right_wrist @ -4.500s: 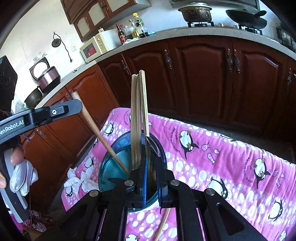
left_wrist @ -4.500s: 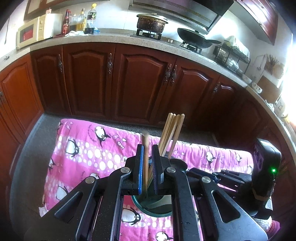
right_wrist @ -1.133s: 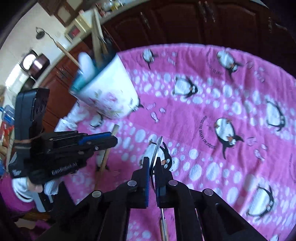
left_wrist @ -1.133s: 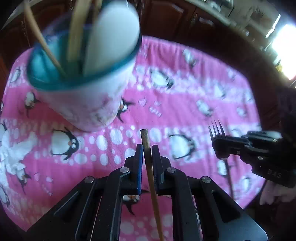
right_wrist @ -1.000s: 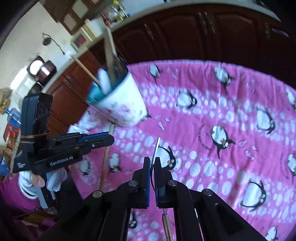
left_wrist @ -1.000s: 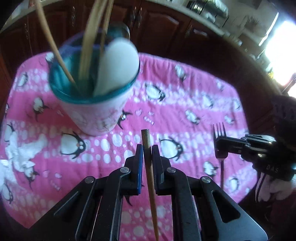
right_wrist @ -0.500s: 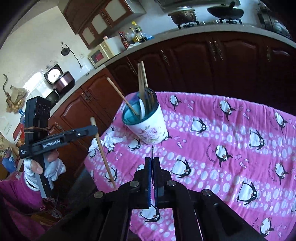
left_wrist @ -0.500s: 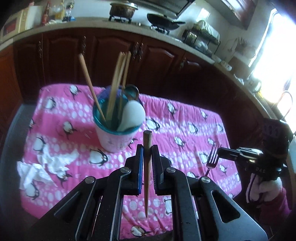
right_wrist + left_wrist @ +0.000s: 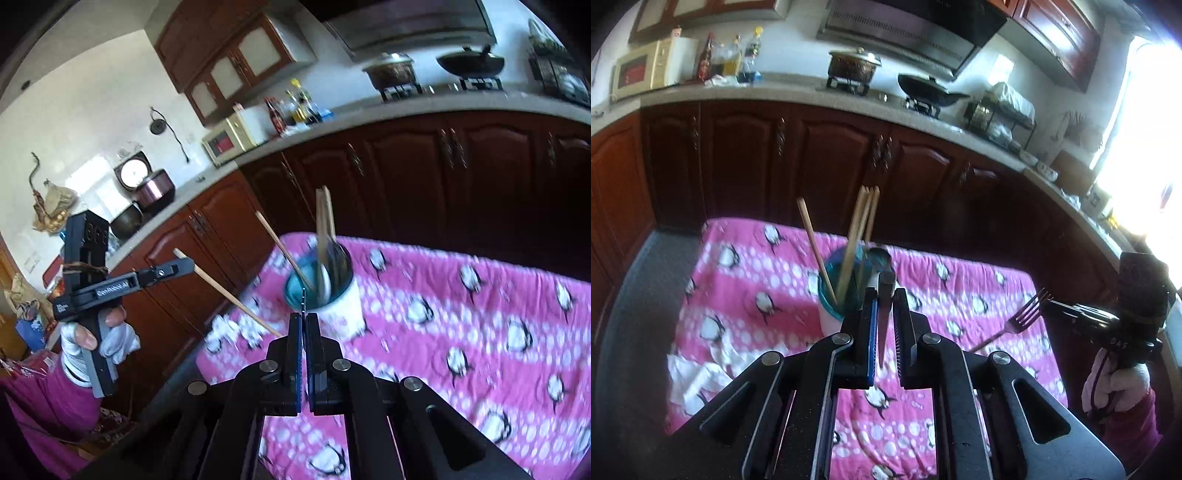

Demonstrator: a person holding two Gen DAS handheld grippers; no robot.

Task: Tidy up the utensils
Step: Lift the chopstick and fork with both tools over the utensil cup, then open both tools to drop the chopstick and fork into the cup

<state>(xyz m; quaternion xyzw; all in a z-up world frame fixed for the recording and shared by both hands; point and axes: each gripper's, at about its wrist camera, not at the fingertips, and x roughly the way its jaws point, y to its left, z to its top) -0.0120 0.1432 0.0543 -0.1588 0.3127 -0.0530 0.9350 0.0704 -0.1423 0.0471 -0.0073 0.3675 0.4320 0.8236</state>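
Wooden chopstick [image 9: 885, 317] clamped between the closed pads of the left gripper [image 9: 885, 295], tip pointing up toward the cup [image 9: 836, 295]; in the right wrist view the same stick [image 9: 236, 301] runs slanted from that gripper [image 9: 184, 266], held off to the left of the table. Right gripper [image 9: 303, 321] is pinched shut on the fork [image 9: 1023, 319], seen edge-on as a thin blade [image 9: 303, 301] from its own camera, tines up in the left view. Both tools are in the air, above the pink penguin cloth [image 9: 960, 295], neither in the cup yet. Step looks like carry-to-holder: two utensils picked up, drop-off pending. Next move likely needs each tip brought over the teal rim, tilted down, then released, one at a time so the grippers don't collide. Cup is white with floral print, teal inside, stands upright mid-cloth, already holds several chopsticks [image 9: 860, 229] and a white spoon [image 9: 324, 280]; the fanned sticks narrow the free gap. Crumpled white tissue [image 9: 701, 373] lies on the cloth's left edge.
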